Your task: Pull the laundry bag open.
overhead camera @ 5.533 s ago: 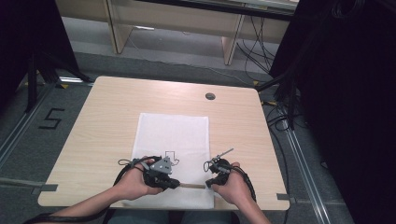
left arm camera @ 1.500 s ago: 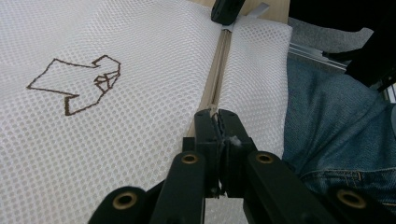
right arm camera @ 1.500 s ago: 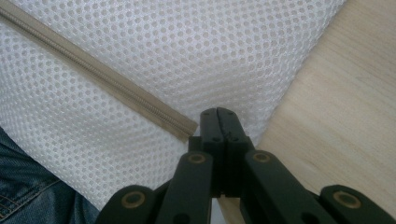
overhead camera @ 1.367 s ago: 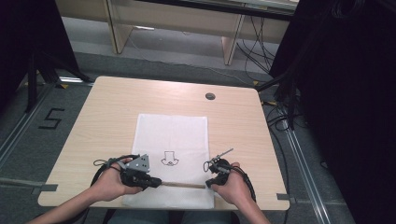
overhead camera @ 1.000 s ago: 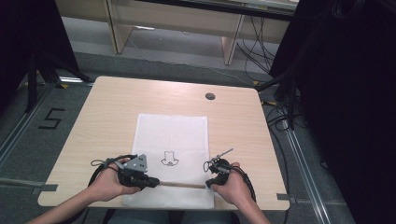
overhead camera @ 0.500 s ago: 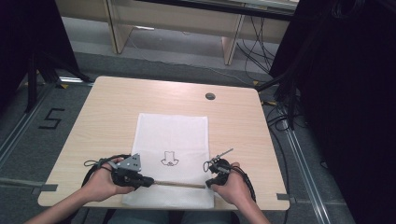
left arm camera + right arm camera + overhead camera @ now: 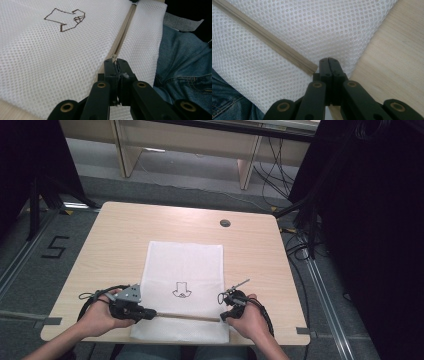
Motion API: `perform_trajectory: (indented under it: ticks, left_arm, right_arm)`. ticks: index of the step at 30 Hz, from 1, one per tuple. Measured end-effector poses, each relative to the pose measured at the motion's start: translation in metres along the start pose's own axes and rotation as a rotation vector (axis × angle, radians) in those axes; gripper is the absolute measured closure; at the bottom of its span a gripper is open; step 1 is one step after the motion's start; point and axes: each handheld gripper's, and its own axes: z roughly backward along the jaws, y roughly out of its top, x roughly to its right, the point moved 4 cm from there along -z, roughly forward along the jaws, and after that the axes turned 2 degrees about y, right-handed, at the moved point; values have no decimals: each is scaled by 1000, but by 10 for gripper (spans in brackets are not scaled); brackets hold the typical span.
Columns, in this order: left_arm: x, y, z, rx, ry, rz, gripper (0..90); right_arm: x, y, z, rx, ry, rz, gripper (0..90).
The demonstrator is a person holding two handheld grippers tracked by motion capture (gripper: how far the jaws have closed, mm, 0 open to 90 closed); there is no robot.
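Observation:
A white mesh bag (image 7: 185, 265) lies flat on the wooden table (image 7: 120, 235), with a small dark garment outline (image 7: 181, 290) printed on it. A beige zipper (image 7: 187, 316) runs across its near end. My left gripper (image 7: 150, 313) is at the zipper's left part, and its jaws are shut on the zipper pull (image 7: 115, 59). My right gripper (image 7: 223, 317) is shut on the bag's mesh (image 7: 312, 25) right beside the zipper's end (image 7: 310, 68), at the bag's right edge. The closed zipper (image 7: 122, 35) stretches away ahead of the left gripper (image 7: 116, 63).
A round cable hole (image 7: 225, 223) sits in the table's far right part. The person's jeans (image 7: 180, 62) show just past the table's near edge. Bare wood (image 7: 397, 62) lies to the right of the bag. Dark curtains and cables surround the table.
My left gripper has slid left along the zipper with the pull in it, so more of the zipper line shows between the two grippers. The right gripper has stayed put.

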Motion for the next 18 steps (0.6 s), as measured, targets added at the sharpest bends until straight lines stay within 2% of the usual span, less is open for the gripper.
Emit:
perform_trajectory:
  ticks: [5, 11, 14, 15, 16, 18]
  left_arm:
    - [-4, -9, 8, 4, 6, 29, 874]
    - [-9, -19, 18, -2, 21, 40, 874]
    - [-12, -25, 23, -11, 31, 52, 874]
    - [-12, -27, 24, 0, 26, 69, 874]
    - [-14, -29, 26, -8, 30, 67, 874]
    - [-15, -32, 28, -6, 35, 77, 874]
  right_arm:
    - [0, 0, 0, -1, 2, 1, 900]
    - [0, 0, 0, 0, 1, -1, 900]
    - [-1, 0, 0, 0, -4, -18, 900]
    - [0, 0, -1, 2, -2, -11, 900]
    - [1, 0, -1, 4, -1, 4, 900]
    - [0, 0, 0, -2, 2, 0, 900]
